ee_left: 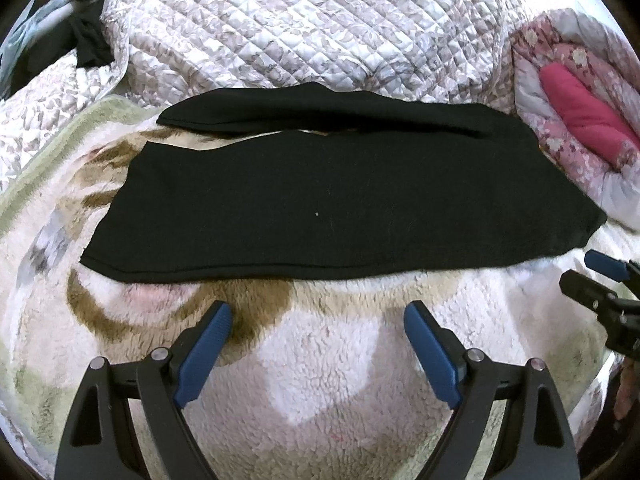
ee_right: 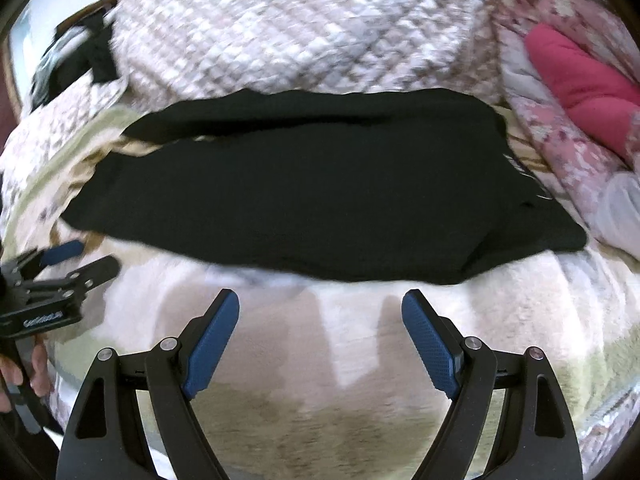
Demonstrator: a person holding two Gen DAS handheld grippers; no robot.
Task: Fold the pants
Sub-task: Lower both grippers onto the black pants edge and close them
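A: Where are the pants [ee_left: 320, 200]?

B: Flat on the fleece blanket [ee_left: 320, 360] on the bed, legs running left, waistband right. The far leg [ee_left: 320, 114] lies just apart from the near one, a sliver of blanket between them.

A: And the tools?

B: Both spread wide, pinching nothing. The left tool [ee_left: 318, 316] sits just short of the near hem edge; the right tool [ee_right: 320, 304] likewise, nearer the waist end.

A: What could go wrong?

B: The pants are thin, limp black knit on deep pile. I'd guess a pad [ee_left: 208, 352] could snag fleece along with the cloth, or catch only the top layer, so the fold drags crooked. The right view is blurred too, so aiming is harder.

A: Surroundings?

B: A diamond-stitched quilt [ee_left: 300, 20] behind, puffy and uneven; a pink floral comforter [ee_left: 568, 80] to the right.
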